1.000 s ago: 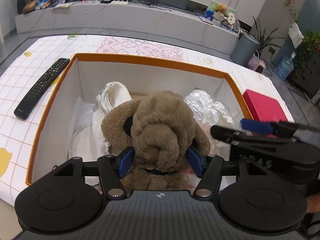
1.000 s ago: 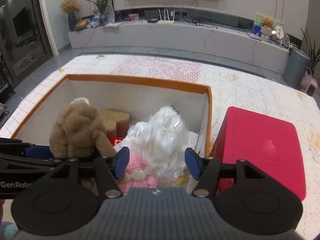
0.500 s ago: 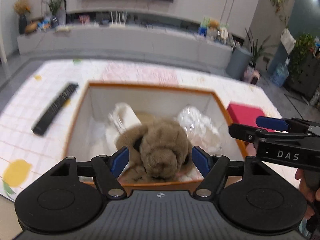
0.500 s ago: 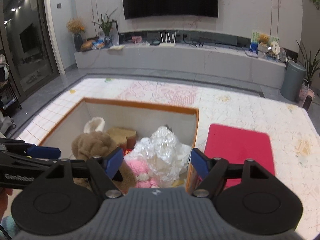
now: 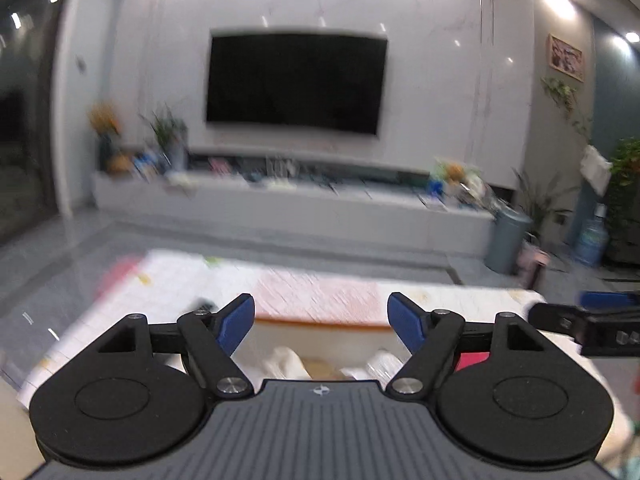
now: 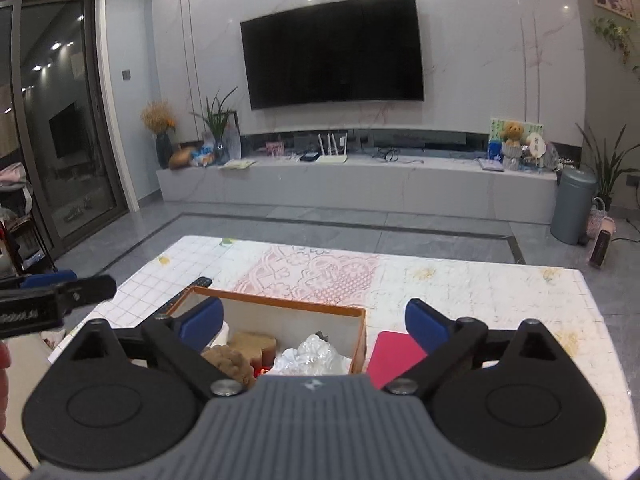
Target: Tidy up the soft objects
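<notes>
An orange-rimmed white box [image 6: 304, 307] stands on the table and holds soft things: a brown plush dog [image 6: 230, 362], a crinkled white plastic bag [image 6: 314, 354] and a tan item [image 6: 254, 340]. In the blurred left wrist view only the box's far rim [image 5: 320, 322] and a white soft item [image 5: 286, 362] show. My left gripper [image 5: 321, 322] is open and empty, raised above the box's near side. My right gripper [image 6: 313, 324] is open and empty, also raised and pulled back from the box.
A red flat lid [image 6: 394, 354] lies just right of the box. A black remote [image 6: 198, 282] lies left of it on the patterned tabletop [image 6: 480, 292]. Beyond are the floor, a TV [image 6: 334, 50] on the wall and a grey bin [image 6: 572, 206].
My left gripper let go of the brown plush dog, which stays in the box. Both grippers rose and drew back, so the views now look across the room.
</notes>
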`<state>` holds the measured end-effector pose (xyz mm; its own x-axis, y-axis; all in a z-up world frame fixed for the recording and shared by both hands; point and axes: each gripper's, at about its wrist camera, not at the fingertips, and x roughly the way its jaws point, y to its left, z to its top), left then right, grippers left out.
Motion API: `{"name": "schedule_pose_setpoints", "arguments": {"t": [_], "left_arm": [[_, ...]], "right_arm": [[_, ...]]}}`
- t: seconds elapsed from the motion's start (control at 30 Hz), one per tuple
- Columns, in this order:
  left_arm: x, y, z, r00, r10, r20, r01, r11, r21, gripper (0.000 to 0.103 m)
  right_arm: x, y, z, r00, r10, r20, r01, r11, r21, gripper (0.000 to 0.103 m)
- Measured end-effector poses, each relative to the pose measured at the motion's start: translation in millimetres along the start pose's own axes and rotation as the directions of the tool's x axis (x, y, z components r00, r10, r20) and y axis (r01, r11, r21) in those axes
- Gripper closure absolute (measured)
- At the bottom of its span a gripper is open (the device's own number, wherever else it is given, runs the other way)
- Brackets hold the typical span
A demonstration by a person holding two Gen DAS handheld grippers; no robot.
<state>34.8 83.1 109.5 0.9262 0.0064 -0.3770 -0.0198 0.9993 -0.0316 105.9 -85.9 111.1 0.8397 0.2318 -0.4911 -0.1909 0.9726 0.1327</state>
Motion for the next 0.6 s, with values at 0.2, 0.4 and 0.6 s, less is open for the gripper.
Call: {"name": "schedule_pose_setpoints", "arguments": {"t": [0.2,0.4,0.6], "left_arm": [[-31,-40,-20,0.997,0.034,0.073,-0.04,0.996,0.078,0.014],[-46,-49,-43,0.999,0.032,0.039,-0.034,0.999,0.035,0.014],[-50,-52,-66,0.998,-0.007,-0.064,0.008,1.0,0.012,0.014]], "right_arm": [[-50,-2,-24,0.996,-0.081,0.046,0.081,0.997,0.007,0.007],[-85,-10,-61,0.993,-0.107,0.056,0.103,0.992,0.069,0.007],[-101,0,-87,0.987,-0.139,0.087,0.139,0.99,-0.001,0.007]]}}
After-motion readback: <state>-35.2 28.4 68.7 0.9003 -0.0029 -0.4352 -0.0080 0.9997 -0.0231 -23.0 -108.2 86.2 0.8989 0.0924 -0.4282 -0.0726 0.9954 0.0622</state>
